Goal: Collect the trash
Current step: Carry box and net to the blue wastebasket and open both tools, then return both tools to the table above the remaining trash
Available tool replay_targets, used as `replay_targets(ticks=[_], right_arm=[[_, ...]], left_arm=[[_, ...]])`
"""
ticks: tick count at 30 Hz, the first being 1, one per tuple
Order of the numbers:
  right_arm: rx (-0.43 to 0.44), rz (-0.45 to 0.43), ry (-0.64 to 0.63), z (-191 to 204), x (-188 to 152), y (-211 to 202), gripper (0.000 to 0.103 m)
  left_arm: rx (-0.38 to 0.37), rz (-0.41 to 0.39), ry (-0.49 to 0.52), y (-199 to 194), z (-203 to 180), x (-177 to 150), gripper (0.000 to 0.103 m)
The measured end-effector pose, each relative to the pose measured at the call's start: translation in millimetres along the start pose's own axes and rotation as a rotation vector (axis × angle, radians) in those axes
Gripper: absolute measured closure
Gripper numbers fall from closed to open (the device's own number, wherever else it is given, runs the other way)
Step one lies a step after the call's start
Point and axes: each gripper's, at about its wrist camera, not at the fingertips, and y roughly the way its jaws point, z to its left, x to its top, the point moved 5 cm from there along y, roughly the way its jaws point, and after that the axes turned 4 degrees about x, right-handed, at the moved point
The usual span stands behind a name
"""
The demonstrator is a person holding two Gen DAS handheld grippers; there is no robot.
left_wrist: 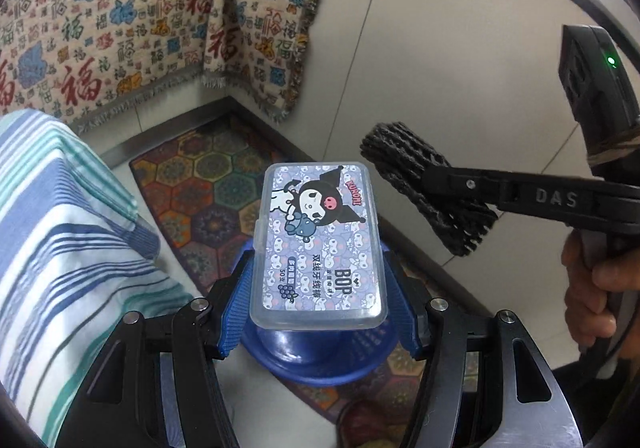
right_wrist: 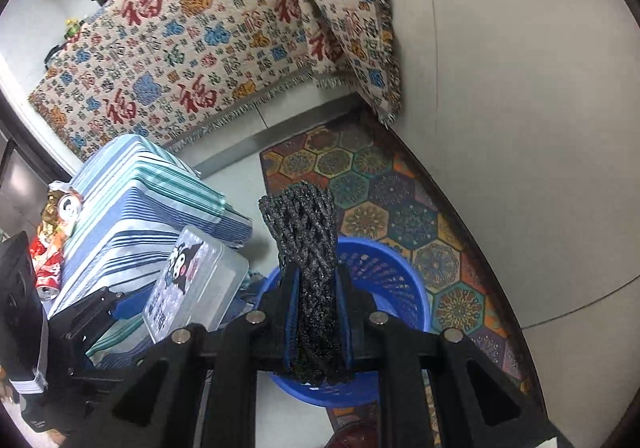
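A hexagon-patterned multicoloured floor mat (left_wrist: 208, 183) lies by a white wall. In the left wrist view, the left tongs (left_wrist: 318, 284) clamp a clear plastic floss-pick box with a cartoon label (left_wrist: 318, 244) above a round blue plastic basket (left_wrist: 316, 356). In the right wrist view, the right tongs (right_wrist: 318, 312) squeeze a black foam mesh sleeve (right_wrist: 308, 248) over the basket (right_wrist: 384, 272); crushed cans, probably, lie at far left (right_wrist: 48, 264).

black tongs (left_wrist: 320, 284), blue ribbed pads (left_wrist: 234, 308), silver screws

A patterned rug (right_wrist: 404, 215) covers the floor (right_wrist: 240, 187), carrying the blue basket (right_wrist: 384, 268).
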Motion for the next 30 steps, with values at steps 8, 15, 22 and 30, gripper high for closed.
replay_targets(ticks=[8, 15, 22, 30], right_arm=[[-0.024, 0.042, 0.046, -20, -3, 20, 0.084], [-0.025, 0.071, 0.077, -25, -4, 33, 0.074], [-0.029, 0.078, 0.082, -24, -4, 34, 0.063], [-0.03, -0.022, -0.007, 7, 13, 12, 0.063]], left_arm=[[-0.009, 0.05, -0.009, 31, -3, -7, 0.04], [-0.011, 0.03, 0.032, 43, -7, -9, 0.023], [-0.012, 0.026, 0.005, 43, 2, -3, 0.023], [-0.006, -0.044, -0.049, -14, 23, 2, 0.023]])
